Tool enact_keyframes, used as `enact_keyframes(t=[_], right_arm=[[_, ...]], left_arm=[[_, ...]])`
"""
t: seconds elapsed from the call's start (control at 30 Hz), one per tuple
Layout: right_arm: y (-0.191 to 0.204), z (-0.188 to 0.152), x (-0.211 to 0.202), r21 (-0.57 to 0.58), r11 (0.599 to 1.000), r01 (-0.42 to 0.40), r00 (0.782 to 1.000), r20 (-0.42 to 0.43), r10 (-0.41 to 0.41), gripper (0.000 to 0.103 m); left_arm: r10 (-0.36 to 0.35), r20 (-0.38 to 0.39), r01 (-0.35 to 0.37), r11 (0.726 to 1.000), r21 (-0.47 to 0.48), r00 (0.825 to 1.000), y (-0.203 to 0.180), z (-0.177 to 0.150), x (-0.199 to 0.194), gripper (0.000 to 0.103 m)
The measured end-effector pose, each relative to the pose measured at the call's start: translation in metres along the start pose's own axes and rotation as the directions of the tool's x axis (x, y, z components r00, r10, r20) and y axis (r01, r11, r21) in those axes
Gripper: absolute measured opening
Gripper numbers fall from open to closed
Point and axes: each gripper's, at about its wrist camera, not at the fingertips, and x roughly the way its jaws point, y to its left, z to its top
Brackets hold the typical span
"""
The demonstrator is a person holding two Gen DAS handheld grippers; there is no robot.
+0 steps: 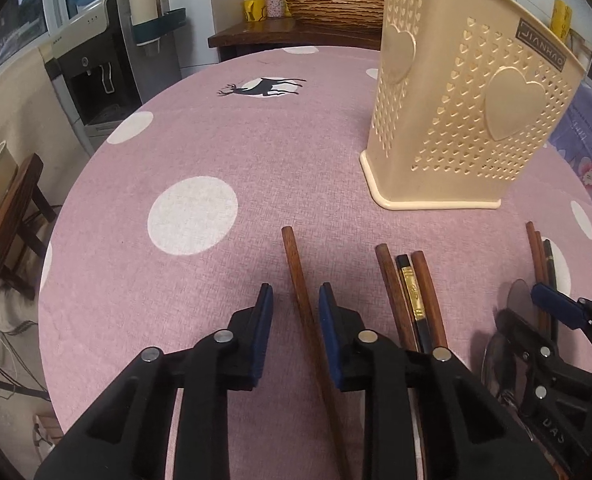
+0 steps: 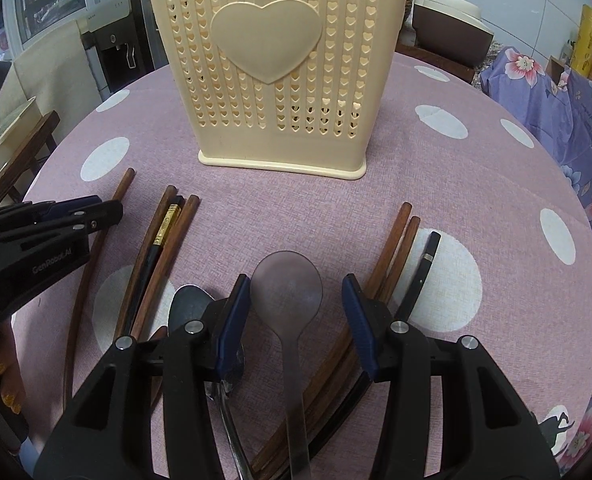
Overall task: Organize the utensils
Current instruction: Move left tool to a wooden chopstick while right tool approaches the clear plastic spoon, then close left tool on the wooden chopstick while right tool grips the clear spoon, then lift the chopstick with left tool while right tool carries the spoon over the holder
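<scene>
The left gripper (image 1: 295, 294) is held low over the table (image 1: 199, 128), its jaws spread with a lone wooden chopstick (image 1: 296, 264) lying between them, not yet pinched. The right gripper (image 2: 296, 292) is likewise spread, its jaws set either side of the flat spoon (image 2: 287, 284), whose handle runs back beneath the tool. A second, darker spoon (image 2: 187, 304) is seen just left of it, partly hidden under the left jaw. Three chopsticks (image 2: 163, 232), one black with a gold band, lie between the two grippers, and another group of chopsticks (image 2: 404, 240) lies to the right of the flat spoon. The cream utensil holder (image 2: 279, 72) stands upright farther back on the table; little can be made out inside it.

The step in hand is judged to be the pickup of the lone chopstick and the spoon. The chopstick is best gripped near its middle, so that it does not swing when lifted. The spoon is better pinched at the neck than across the wide bowl, which looks likely to slip. The dark spoon under the left jaw should be kept clear of the closing grip. Each piece should then be tipped upright before it is lowered into the holder.
</scene>
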Motion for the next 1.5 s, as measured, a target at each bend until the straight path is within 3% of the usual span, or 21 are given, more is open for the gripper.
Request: enact_keyframes(t=[0.13,0.33,0.8,0.93,1.07,1.23,1.5], right_arm=[[0.0,0.001,0.0,-0.001,1.0,-0.002,1.0,0.0,0.002,0.048],[0.002,0.001,-0.001,-0.008,1.0,-0.012,1.0,0.004,0.012,0.037],[-0.003,0.001,-0.003,0.019,0.999,-0.037,0.999,0.011,0.037,0.037],[-0.007,0.003,-0.011,0.03,0.998,-0.054,0.998,0.046,0.053,0.037],[-0.013,0.007,-0.027,0.04,0.996,-0.083,0.993,0.086,0.08,0.037],[-0.02,0.012,-0.064,0.04,0.991,-0.126,0.98,0.16,0.118,0.037],[-0.036,0.023,-0.121,0.056,0.977,-0.204,0.946,0.27,0.181,0.037]], left_arm=[[0.018,0.007,-0.018,1.0,-0.004,1.0,-0.001,0.001,0.001,0.01],[0.022,0.019,-0.022,1.0,0.009,1.0,-0.006,0.001,0.0,0.008],[-0.011,0.038,0.011,1.0,-0.003,0.999,-0.004,0.003,0.0,0.008],[-0.034,0.074,0.035,0.999,-0.013,0.997,-0.001,0.007,-0.014,0.008],[-0.068,0.135,0.071,0.997,-0.018,0.988,0.002,0.013,-0.041,0.008],[-0.121,0.227,0.133,0.991,-0.034,0.966,0.013,0.025,-0.083,0.008],[-0.115,0.339,0.127,0.992,-0.013,0.934,0.016,0.033,-0.128,0.008]])
